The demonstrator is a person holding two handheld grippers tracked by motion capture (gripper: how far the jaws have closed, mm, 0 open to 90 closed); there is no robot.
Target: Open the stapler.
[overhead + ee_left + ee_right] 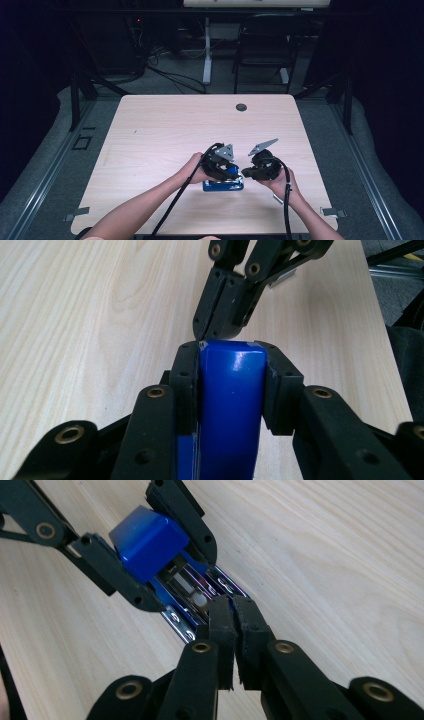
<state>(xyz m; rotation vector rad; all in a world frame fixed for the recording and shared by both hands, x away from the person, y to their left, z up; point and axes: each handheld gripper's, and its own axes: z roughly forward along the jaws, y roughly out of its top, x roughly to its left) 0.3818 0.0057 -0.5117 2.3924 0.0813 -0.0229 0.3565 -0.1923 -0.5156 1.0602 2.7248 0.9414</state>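
The left gripper has its jaws closed on a blue stapler. One jaw presses on each side of the blue top, so the stapler is held tight between them. In the right gripper view you can see the same thing from the other end: the two black jaws hug the blue stapler near its front, and the blue top is lifted up. Under it the shiny metal part lies open, with small slots along it.

The right gripper has its jaws shut together. There is almost no gap between them. Their tips sit right at the shiny metal part of the stapler, but you cannot tell if they pinch anything there. In the left gripper view the right gripper comes down from the top, with its tips just behind the top end of the stapler.

In the high view the blue stapler rests on the desk, near the front edge and a little to the right of the middle. The left gripper is on top of it and the right gripper is just beside it on the right. A hand holds each one, and the two arms come in from the bottom. A black cable trails back from the left gripper.

Far back on the desk there is a small round hole. Behind the desk stands a dark chair on the grey floor.
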